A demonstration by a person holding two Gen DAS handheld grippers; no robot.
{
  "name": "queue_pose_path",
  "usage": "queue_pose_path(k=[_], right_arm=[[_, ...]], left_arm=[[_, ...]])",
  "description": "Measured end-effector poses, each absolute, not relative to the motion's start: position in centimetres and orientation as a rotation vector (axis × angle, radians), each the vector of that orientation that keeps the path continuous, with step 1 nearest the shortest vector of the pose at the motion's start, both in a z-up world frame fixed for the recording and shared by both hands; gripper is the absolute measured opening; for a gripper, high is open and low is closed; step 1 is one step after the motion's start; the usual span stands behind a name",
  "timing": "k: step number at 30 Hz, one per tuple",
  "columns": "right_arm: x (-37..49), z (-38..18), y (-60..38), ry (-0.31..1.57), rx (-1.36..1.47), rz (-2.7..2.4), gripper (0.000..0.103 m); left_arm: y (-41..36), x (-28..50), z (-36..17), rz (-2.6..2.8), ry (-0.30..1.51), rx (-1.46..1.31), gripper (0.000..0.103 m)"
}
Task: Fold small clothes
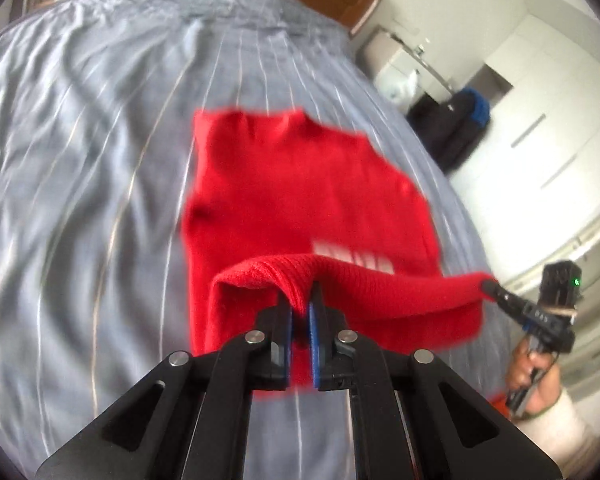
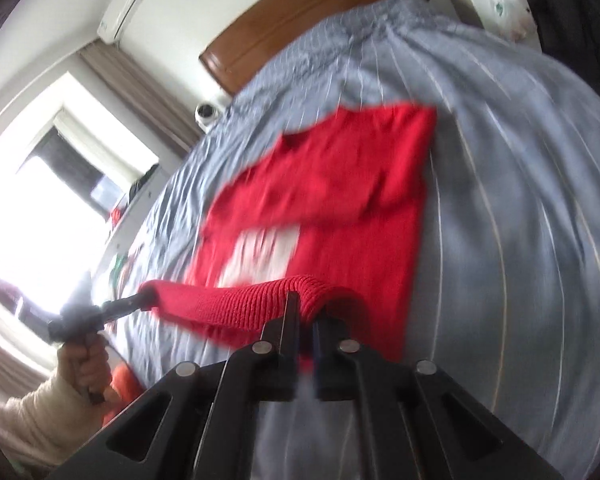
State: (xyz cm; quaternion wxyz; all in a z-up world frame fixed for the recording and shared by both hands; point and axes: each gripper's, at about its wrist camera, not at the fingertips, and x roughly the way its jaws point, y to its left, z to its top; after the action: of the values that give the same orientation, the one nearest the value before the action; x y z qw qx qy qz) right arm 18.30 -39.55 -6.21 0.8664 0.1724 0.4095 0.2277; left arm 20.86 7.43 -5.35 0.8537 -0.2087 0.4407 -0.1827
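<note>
The red knit garment [image 1: 300, 192] lies at the centre of both views on a bed, its ribbed hem [image 1: 340, 276] lifted off the cloth and stretched between the two tools; a white print [image 2: 260, 256] sits on the red just above the hem, but it is too blurred to read, and no brand or label can be made out anywhere. The left gripper [image 1: 300, 312], at the lower middle of the left wrist view, is clenched on the hem, a pinch of red knit showing between its blue pads; the right gripper [image 2: 306, 320], at the lower middle of its own view, is likewise clamped on the hem's other end; each tool also shows small in the other's view, at the lower right and lower left edges, held by a hand [image 2: 86, 372] in a cream sleeve [image 2: 32, 412]. The surface is a grey-blue bedsheet [image 1: 80, 160] with thin pale stripes, creased on the left of the left wrist view; a brown wooden headboard [image 2: 300, 12] crosses the top of both frames; a bright window [image 2: 40, 208] with brownish curtains fills the left of the right wrist view, a white air conditioner [image 2: 124, 4] above it at upper left; white cupboards [image 1: 540, 120] and a dark bag [image 1: 456, 128] stand at the right of the left wrist view.
</note>
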Motion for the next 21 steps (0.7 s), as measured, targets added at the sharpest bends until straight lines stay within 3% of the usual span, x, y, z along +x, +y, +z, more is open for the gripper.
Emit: queue_pose_path(k=[7,9,10,11,13,14,15,19,21], right_arm=[[31.6,-6.2,-39.3,0.834,0.363,0.394,0.005],[35.0,-6.4,-39.3,0.827,0.367,0.368,0.005],[37.1,-6.8,-39.2,0.818,0.39,0.369,0.005],[38.6,-7.0,-39.1,0.82,0.4,0.36,0.005],[40.8,-7.8,-39.2,0.812,0.405,0.269,0.017],[41.1,-7.9,-39.3,0.804,0.412,0.246,0.032],[41.2,-7.9,-39.5,0.792,0.433,0.229,0.038],[39.3,-7.1,-39.9,0.78,0.447,0.289,0.038],[37.7,-6.5,-39.0,0.789,0.377,0.363,0.038]], left_arm=[[5.8,33.7,-6.4,-0.256,0.945,-0.396,0.005],[5.5,36.3,-6.8,-0.225,0.947,-0.405,0.01],[5.2,37.8,-7.3,-0.195,0.955,-0.398,0.02],[5.1,38.8,-7.3,-0.155,0.961,-0.372,0.04],[5.8,39.6,-7.2,-0.071,0.952,-0.33,0.063],[6.4,39.5,-7.0,-0.059,0.926,-0.332,0.071],[6.9,39.2,-6.9,-0.065,0.908,-0.338,0.073],[7.7,36.0,-7.0,-0.125,0.9,-0.284,0.074],[6.9,33.7,-7.9,-0.183,0.924,-0.224,0.082]])
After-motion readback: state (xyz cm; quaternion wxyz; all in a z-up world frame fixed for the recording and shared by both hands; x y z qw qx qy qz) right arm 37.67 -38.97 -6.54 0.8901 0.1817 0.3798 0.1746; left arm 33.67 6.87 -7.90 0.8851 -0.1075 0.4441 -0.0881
